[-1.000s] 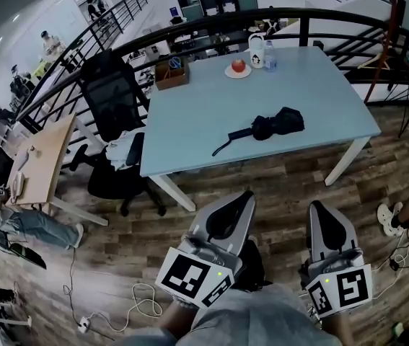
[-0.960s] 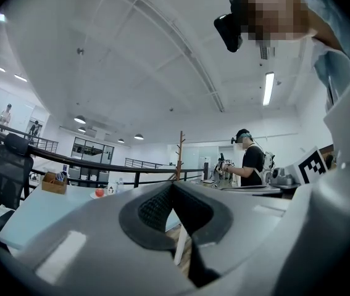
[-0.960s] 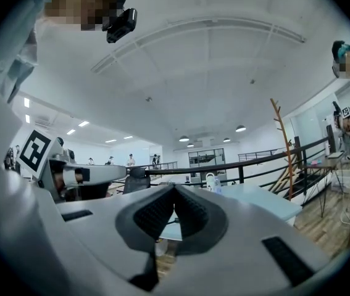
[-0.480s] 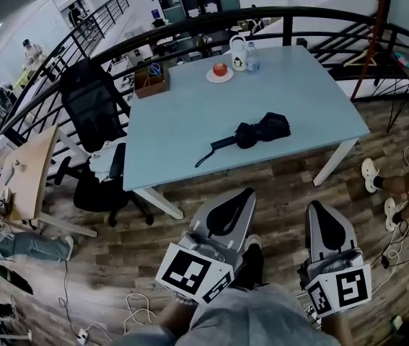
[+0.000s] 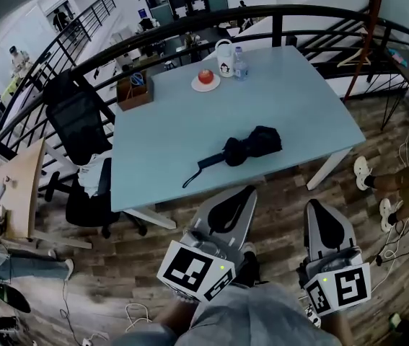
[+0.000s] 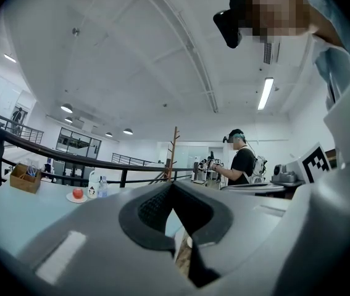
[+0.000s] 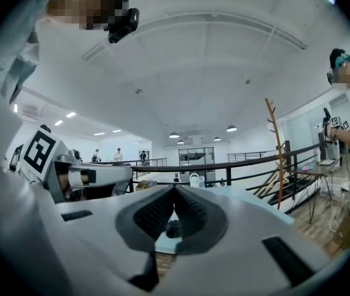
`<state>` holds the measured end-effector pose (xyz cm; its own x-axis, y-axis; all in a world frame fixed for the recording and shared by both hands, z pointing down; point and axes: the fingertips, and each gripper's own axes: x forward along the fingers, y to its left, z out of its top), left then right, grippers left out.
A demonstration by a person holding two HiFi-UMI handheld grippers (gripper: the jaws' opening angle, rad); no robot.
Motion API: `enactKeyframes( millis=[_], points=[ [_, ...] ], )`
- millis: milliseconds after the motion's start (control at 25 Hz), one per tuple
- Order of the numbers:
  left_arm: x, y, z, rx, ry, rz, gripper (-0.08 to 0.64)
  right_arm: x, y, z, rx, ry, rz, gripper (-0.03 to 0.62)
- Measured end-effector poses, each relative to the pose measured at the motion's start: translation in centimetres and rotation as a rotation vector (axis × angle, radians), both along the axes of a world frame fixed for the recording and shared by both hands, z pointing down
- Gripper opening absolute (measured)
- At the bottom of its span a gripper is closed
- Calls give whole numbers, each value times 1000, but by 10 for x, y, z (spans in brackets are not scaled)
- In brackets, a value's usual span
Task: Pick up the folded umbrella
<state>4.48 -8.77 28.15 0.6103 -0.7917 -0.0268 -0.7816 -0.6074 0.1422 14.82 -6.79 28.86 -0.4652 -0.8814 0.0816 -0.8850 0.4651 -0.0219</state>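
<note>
The folded black umbrella (image 5: 253,145) lies on the pale blue table (image 5: 168,128), with its strap and handle trailing toward the near left edge. Both grippers are held level over the wooden floor, short of the table's near edge. My left gripper (image 5: 247,191) is shut with nothing in it, and its tips point at the table edge below the umbrella. My right gripper (image 5: 314,205) is also shut and empty, to the right of the left one. In the right gripper view the umbrella (image 7: 172,228) shows small through the gap below the closed tips (image 7: 175,187). The left gripper view (image 6: 173,184) shows only the table top.
At the table's far edge stand a plate with an apple (image 5: 205,78), a white mug (image 5: 223,58), a bottle (image 5: 239,62) and a wooden box (image 5: 133,91). A black office chair (image 5: 81,128) sits at the left, a black railing (image 5: 190,27) behind. Shoes (image 5: 363,170) and cables lie on the floor.
The table and umbrella have come closer and slid left and down in the head view. Both grippers have moved toward the table edge and stayed shut.
</note>
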Motion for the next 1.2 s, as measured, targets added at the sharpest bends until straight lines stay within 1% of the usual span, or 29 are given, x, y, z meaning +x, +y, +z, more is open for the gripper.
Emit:
enactKeyframes(
  millis=[400,640,800,960,1080,1200],
  points=[
    [-6,-77,1,-15,14,-12,5,-6,-76,-6,-5,13,-23,-2],
    [-14,-119,5,-14,13,-36,5,-9,-117,-3,-4,27,-30,-2],
    [-24,-140,12,-17,6,-67,5,-10,-136,3,-11,23,-33,-2],
    [-31,-152,16,-25,9,-77,5,-14,-149,9,-26,21,-44,-2],
    [-36,-155,24,-35,-16,-74,5,-21,-155,13,-41,22,-62,-2],
    [-39,-158,37,-54,-74,-72,5,-27,-159,16,-56,23,-80,-2]
  ],
)
